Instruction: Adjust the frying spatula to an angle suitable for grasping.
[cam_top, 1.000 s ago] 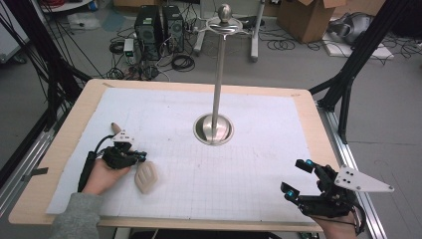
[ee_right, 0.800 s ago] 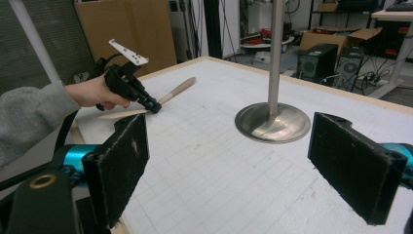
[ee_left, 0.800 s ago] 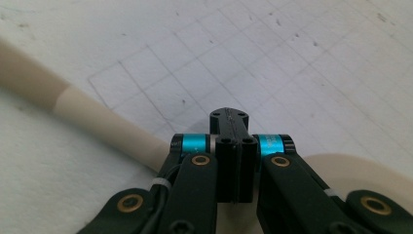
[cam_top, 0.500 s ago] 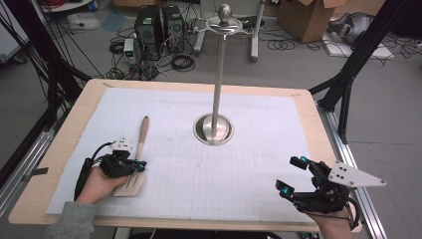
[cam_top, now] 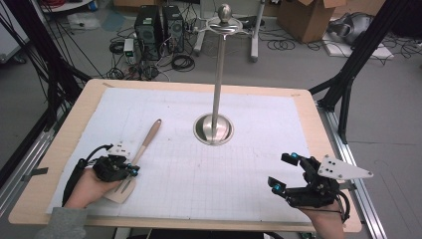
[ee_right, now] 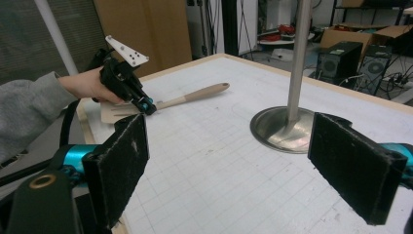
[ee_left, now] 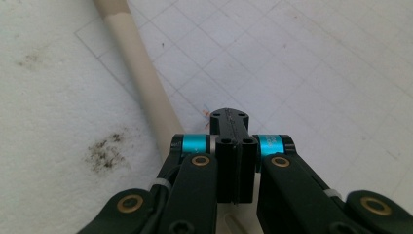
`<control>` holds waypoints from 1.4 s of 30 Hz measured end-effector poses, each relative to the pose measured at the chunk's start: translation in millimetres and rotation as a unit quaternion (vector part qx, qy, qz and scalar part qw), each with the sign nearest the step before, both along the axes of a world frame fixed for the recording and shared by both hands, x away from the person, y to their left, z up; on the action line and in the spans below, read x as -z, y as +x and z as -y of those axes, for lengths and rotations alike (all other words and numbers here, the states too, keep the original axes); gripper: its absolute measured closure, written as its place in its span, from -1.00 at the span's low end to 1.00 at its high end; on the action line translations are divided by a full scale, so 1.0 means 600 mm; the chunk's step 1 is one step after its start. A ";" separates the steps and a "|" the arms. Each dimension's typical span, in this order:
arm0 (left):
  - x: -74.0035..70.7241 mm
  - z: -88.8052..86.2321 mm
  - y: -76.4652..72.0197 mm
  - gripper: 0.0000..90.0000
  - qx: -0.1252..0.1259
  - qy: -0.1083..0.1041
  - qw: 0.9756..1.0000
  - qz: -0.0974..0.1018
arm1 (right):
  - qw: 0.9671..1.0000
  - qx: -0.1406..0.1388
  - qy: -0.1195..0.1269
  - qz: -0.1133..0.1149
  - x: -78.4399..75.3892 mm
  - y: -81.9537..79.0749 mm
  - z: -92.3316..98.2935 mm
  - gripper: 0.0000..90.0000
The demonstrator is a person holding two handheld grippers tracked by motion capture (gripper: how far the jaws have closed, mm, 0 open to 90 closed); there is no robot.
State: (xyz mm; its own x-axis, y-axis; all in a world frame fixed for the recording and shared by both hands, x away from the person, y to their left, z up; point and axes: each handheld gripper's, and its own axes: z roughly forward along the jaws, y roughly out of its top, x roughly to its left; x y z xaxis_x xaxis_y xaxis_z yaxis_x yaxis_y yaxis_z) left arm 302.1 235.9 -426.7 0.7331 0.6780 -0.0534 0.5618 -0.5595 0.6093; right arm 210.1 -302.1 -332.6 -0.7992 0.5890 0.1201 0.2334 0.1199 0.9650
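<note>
A wooden spatula (cam_top: 147, 142) lies flat on the white grid mat (cam_top: 199, 174), its handle pointing to the far right and its slotted blade near the front left. My left gripper (cam_top: 133, 171) is shut, with its tips over the spatula's neck and nothing between the jaws. In the left gripper view the closed tips (ee_left: 233, 117) sit just right of the pale handle (ee_left: 146, 83). My right gripper (cam_top: 282, 172) hovers open at the front right, its pads (ee_right: 122, 156) wide apart and empty. The right gripper view shows the left gripper (ee_right: 146, 106) at the spatula (ee_right: 195, 96).
A tall metal stand with a round base (cam_top: 213, 130) rises from the middle of the mat; its base (ee_right: 277, 129) lies ahead of my right gripper. The wooden table edge (cam_top: 318, 124) frames the mat. Computers, cables and boxes are on the floor beyond.
The spatula has swung round: its handle end moved right and now points far right, and the blade has come to lie flat under my left hand. The right gripper barely moved.
</note>
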 end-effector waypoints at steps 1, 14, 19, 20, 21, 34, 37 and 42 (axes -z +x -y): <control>0.000 -0.001 0.000 1.00 0.002 0.001 1.000 -0.001 | 1.000 -0.001 0.000 0.002 0.000 0.001 -0.001 -0.69; -0.016 -0.021 -0.004 1.00 0.009 0.018 1.000 0.021 | 1.000 0.000 -0.001 -0.001 0.001 0.002 -0.002 -0.69; -0.017 -0.030 -0.004 1.00 -0.002 0.009 1.000 0.019 | 1.000 -0.001 -0.002 -0.002 0.002 0.003 -0.003 -0.69; -0.017 -0.030 -0.004 1.00 -0.004 0.010 1.000 0.018 | 1.000 -0.001 -0.003 -0.002 0.003 0.003 -0.004 -0.69; -0.018 -0.029 -0.004 0.99 -0.006 0.013 1.000 0.019 | 1.000 -0.002 -0.003 -0.004 0.003 0.003 -0.004 -0.69; -0.043 -0.041 -0.008 0.99 -0.026 -0.036 0.998 0.054 | 1.000 -0.002 -0.004 -0.004 0.004 0.005 -0.003 -0.69; -0.056 -0.040 -0.012 0.99 -0.040 -0.055 0.995 0.075 | 1.000 -0.002 -0.004 -0.004 0.004 0.005 -0.004 -0.69; -0.066 -0.032 -0.017 0.99 -0.054 -0.080 0.990 0.107 | 1.000 -0.003 -0.003 -0.003 0.004 0.005 -0.004 -0.69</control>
State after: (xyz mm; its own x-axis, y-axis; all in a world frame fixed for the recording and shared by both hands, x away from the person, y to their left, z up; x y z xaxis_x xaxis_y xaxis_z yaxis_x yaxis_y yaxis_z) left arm 292.1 255.2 -386.9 0.6625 0.7488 -0.0190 0.4624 -0.3888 0.7969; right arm 212.9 -299.5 -335.0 -0.8020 0.5848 0.1214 0.2388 0.1277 0.9626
